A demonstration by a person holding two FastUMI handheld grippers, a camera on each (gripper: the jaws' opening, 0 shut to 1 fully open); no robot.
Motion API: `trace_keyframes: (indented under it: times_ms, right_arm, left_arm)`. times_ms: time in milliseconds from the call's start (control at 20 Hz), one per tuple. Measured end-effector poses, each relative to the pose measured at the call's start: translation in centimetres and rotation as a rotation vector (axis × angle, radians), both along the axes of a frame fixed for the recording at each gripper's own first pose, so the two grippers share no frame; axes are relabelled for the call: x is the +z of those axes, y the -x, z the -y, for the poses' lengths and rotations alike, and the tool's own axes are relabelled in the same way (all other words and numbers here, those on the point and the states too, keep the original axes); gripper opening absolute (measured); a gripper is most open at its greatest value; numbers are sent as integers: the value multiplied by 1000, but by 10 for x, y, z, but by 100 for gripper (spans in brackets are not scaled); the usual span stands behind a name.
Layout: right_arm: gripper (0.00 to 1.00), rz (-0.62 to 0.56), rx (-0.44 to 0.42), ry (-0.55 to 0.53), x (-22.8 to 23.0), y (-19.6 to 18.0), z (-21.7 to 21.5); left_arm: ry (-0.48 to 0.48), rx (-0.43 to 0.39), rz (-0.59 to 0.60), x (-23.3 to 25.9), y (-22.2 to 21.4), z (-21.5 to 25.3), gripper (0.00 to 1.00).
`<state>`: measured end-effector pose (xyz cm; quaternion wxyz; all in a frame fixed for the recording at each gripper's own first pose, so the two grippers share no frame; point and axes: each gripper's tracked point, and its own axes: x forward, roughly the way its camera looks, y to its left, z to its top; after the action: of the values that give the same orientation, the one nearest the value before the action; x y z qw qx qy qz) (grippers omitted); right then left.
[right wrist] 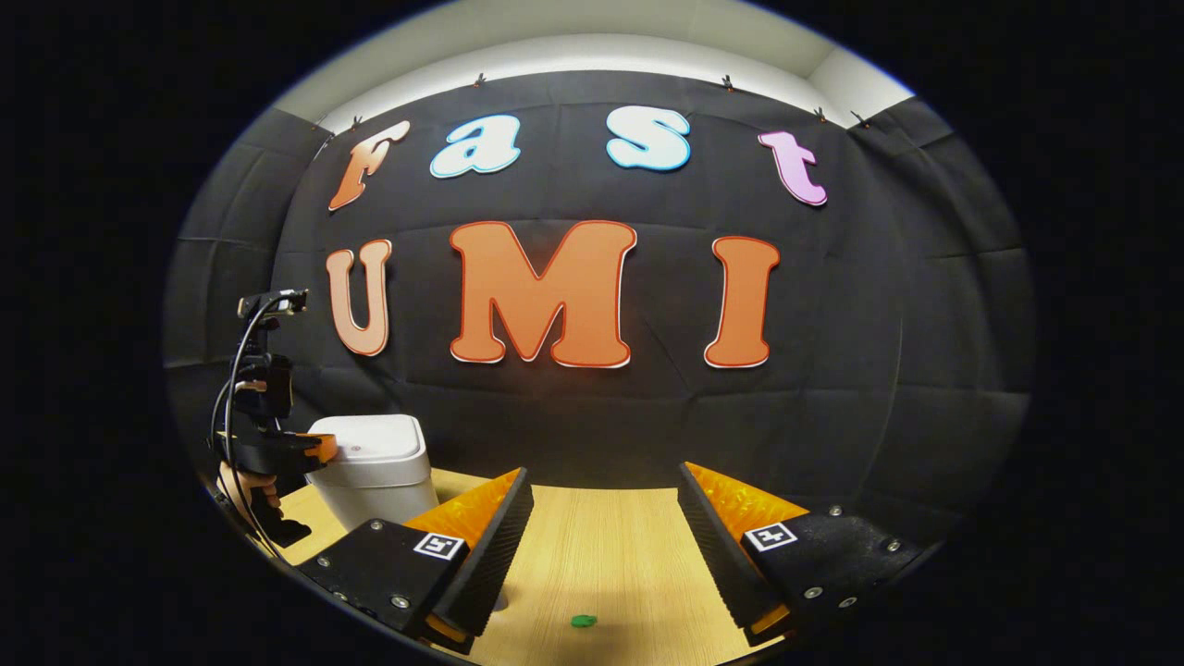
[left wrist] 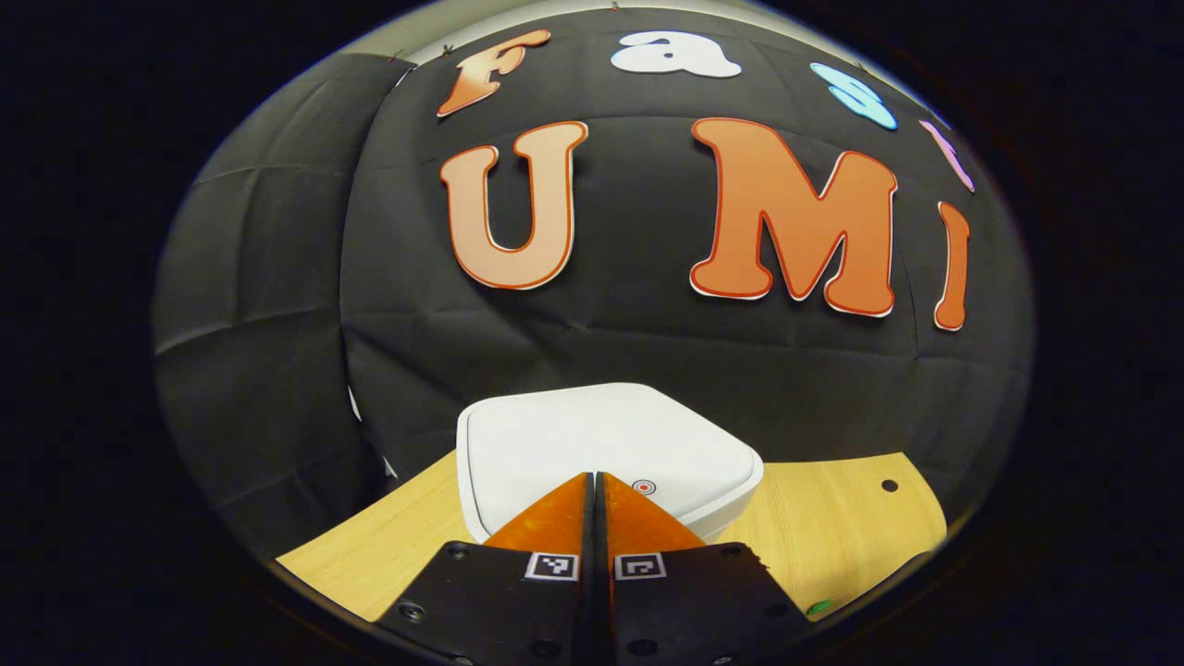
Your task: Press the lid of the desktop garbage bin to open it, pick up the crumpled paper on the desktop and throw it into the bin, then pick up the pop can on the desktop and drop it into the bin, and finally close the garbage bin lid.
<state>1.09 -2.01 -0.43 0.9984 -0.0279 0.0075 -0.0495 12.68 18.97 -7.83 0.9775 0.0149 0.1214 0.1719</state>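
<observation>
In the left gripper view the left gripper (left wrist: pixel 597 481) has its two fingers pressed together, nothing between them, with their tips lying over the near edge of the lid (left wrist: pixel 601 444) of the white desktop garbage bin (left wrist: pixel 481 499). Whether the tips actually touch the lid cannot be told, since they cover the spot where they would meet it. Just beside them on the lid sits a small round red mark (left wrist: pixel 644 486). The lid lies flat and closed. The fingers hide much of the bin's front wall, and the bin stands on a pale wooden tabletop (left wrist: pixel 832 527) that has a small dark hole (left wrist: pixel 889 485) near its far right corner.

In the right gripper view the right gripper (right wrist: pixel 601 518) has its fingers wide apart and holds nothing, above the bare tabletop (right wrist: pixel 601 555). A small green speck (right wrist: pixel 583 621) lies on the wood between them, too small to identify. Well off to the left stands the bin (right wrist: pixel 375 481), the other gripper (right wrist: pixel 277 451) at its lid, and a hand (right wrist: pixel 245 486) below it, partly cut off at the edge.
</observation>
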Motion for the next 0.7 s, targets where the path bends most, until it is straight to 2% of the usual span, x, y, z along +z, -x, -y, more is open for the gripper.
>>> trace_keyframes:
  times_ms: [150, 250, 300, 400, 450, 650, 700]
  right_arm:
    - [94, -7, 3, -20, -1, -1, 1]
    - [94, -2, 0, -7, -1, -2, 3]
    - [94, -3, 1, -9, 0, -2, 4]
    - [94, -2, -3, -17, 1, 1, 6]
    - [94, 1, -5, -16, 2, 2, 7]
    - [94, 17, -20, -11, 8, 2, 14]
    - [94, 11, -17, -16, 6, 1, 13]
  left_arm:
    - [-6, -3, 28, -5, -2, 1, 0]
    - [-79, -5, 14, -2, -2, -2, 1]
    - [-75, -6, 24, -1, -1, -2, 0]
    - [20, -22, 84, 5, -4, 3, 0]
    - [40, -27, 75, 7, 0, 4, 0]
    - [-16, -25, 93, 26, 8, 3, 0]
    - [-27, -17, 45, 17, 5, -1, 0]
